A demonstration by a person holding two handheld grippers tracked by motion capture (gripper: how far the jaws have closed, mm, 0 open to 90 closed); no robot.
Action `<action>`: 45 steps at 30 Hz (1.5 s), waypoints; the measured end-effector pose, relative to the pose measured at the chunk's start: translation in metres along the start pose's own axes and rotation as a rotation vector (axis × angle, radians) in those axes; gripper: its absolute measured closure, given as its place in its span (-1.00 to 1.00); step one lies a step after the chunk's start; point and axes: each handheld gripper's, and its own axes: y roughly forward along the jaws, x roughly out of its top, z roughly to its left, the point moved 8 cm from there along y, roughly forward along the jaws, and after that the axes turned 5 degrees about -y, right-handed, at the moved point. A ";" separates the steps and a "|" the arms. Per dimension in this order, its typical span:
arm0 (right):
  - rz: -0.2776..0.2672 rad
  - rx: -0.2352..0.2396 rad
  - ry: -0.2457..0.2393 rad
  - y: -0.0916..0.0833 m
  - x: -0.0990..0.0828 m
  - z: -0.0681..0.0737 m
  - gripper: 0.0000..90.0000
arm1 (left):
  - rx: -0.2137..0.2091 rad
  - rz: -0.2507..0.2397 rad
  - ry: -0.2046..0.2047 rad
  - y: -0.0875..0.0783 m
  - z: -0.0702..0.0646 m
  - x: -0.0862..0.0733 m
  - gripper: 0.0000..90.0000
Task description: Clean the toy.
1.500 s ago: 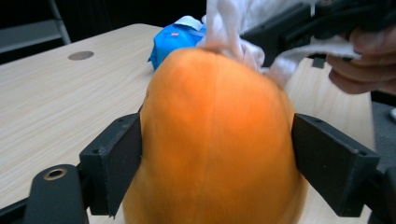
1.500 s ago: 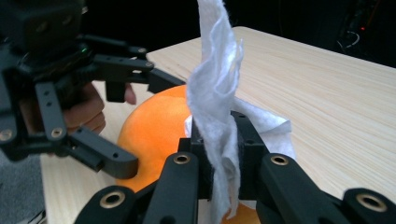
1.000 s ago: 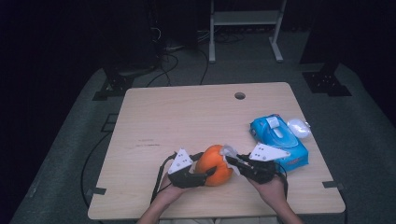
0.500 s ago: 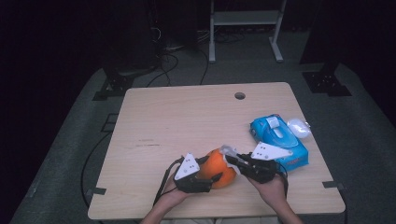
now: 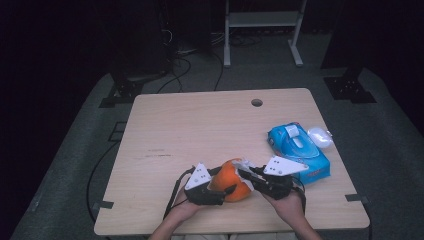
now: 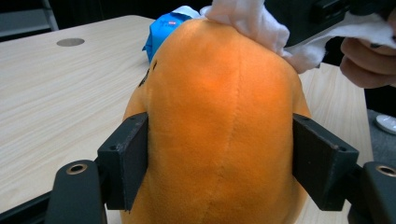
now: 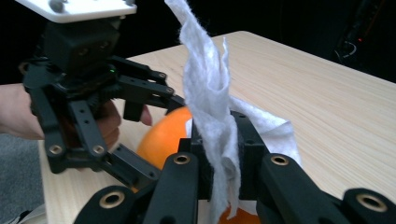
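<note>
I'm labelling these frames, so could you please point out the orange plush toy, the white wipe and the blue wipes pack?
orange plush toy (image 6: 219, 130), left gripper view, middle of its back seam.
white wipe (image 7: 210, 93), right gripper view, upright fold.
blue wipes pack (image 5: 300, 150), high view, top face.

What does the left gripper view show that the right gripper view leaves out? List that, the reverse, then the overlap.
Left gripper view: the left gripper clamping the orange plush toy by its sides, the blue wipes pack, the hole in the wooden table. Right gripper view: the right gripper shut on the white wipe. Both: toy, wipe, table.
</note>
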 end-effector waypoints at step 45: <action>0.071 -0.027 0.056 -0.016 -0.016 -0.032 0.79 | 0.002 0.012 0.120 0.004 -0.016 -0.001 -0.45</action>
